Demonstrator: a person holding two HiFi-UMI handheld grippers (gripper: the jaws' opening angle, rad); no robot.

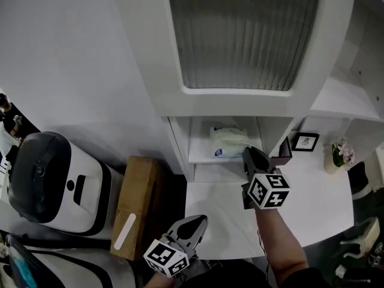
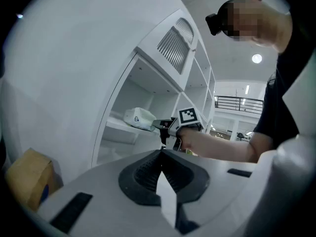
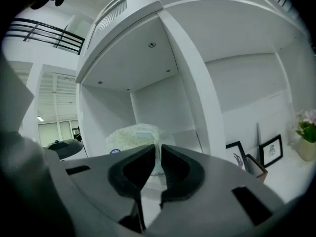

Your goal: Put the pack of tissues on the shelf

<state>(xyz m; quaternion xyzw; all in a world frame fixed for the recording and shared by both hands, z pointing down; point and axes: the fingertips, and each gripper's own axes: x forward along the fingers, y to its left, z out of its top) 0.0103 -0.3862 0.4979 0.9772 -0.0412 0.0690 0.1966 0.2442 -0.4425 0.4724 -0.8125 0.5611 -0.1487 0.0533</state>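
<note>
The pack of tissues (image 1: pixel 228 141), white with a blue mark, lies on the low shelf (image 1: pixel 201 158) of the white cabinet. My right gripper (image 1: pixel 251 156) reaches to the pack's right end. In the right gripper view the jaws (image 3: pixel 157 154) stand nearly together, pinching a thin flap of the pack (image 3: pixel 133 137). The left gripper view shows that same pack (image 2: pixel 139 118) on the shelf with the right gripper (image 2: pixel 157 125) at its edge. My left gripper (image 1: pixel 195 224) hangs low in front of the cabinet, shut and empty (image 2: pixel 160 154).
A brown cardboard box (image 1: pixel 137 206) stands on the floor left of the cabinet, beside a white and black machine (image 1: pixel 51 182). On the white counter (image 1: pixel 312 203) to the right stand picture frames (image 1: pixel 305 141) and a small flower pot (image 1: pixel 339 156).
</note>
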